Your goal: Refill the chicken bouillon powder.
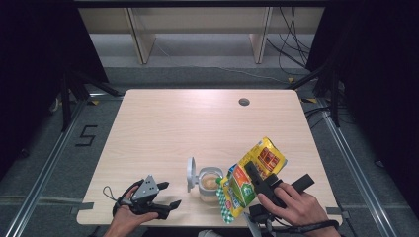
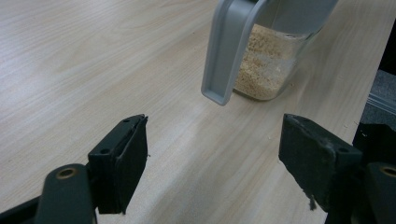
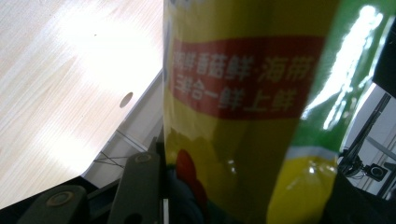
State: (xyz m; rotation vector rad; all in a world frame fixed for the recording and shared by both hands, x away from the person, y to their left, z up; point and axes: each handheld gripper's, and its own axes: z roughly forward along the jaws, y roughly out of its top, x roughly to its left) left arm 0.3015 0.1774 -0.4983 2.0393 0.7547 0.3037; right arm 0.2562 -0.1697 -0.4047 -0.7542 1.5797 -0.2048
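A small glass jar (image 1: 210, 183) of beige granules stands near the table's front edge, its grey hinged lid (image 1: 190, 174) flipped up to the left. My right gripper (image 1: 257, 180) is shut on a yellow and green seasoning bag (image 1: 247, 175), which hangs tilted with its lower end beside the jar's mouth. In the right gripper view the bag (image 3: 243, 116) sits between the jaws, red label band facing the camera. My left gripper (image 1: 170, 194) rests open at the front left, nothing between its fingers (image 2: 123, 163). The jar (image 2: 266, 65) and its lid (image 2: 229, 51) lie a short way beyond the open left gripper (image 2: 215, 140).
The light wooden table (image 1: 173, 123) has a round cable hole (image 1: 244, 102) at the back right. Wooden shelving legs and cables stand on the floor behind the table. Dark curtains hang on both sides.
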